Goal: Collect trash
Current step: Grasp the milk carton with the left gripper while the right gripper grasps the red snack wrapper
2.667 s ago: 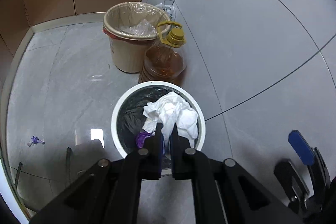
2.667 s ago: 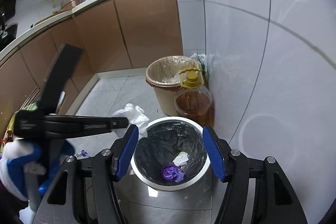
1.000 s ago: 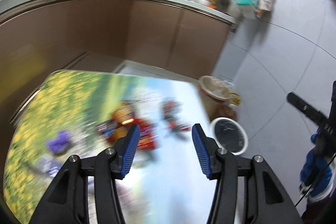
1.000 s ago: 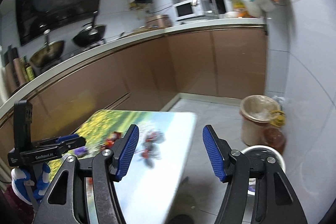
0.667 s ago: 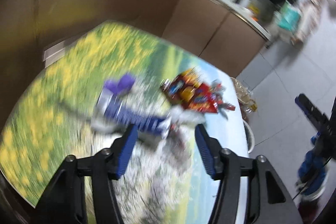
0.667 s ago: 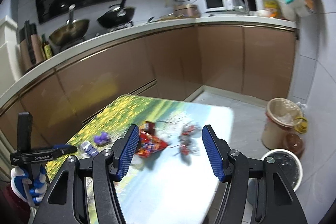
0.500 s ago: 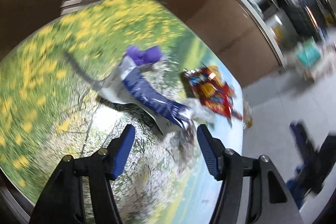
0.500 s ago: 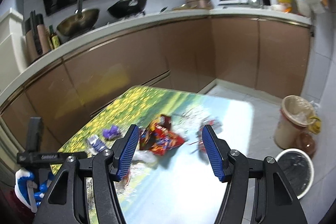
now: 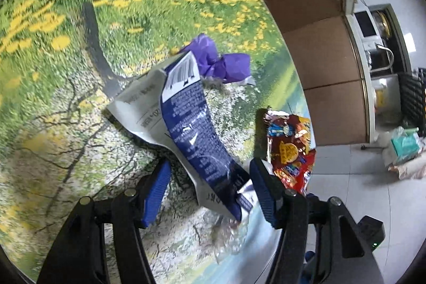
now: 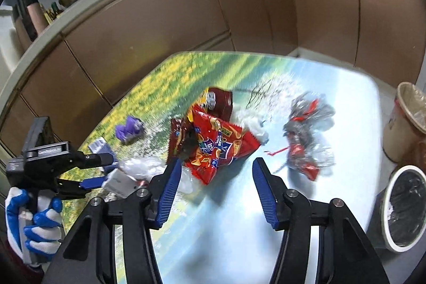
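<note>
A blue and white wrapper lies on the flower-print table. My left gripper is open, its jaws on either side of the wrapper's near end; it also shows in the right wrist view. A purple crumpled piece lies behind the wrapper. A red snack bag lies to the right. In the right wrist view my right gripper is open and empty, just short of the red snack bag. A clear and red plastic bundle lies further right. Clear crumpled plastic lies near the table edge.
A white-rimmed bin with a black liner stands on the floor right of the table. A beige bin and an oil bottle stand behind it. Brown kitchen cabinets run along the back.
Both grippers have swung away from the floor bin to the table. My left gripper dropped the white tissue, opened and moved down around the blue wrapper. My right gripper came closer to the red bag.
</note>
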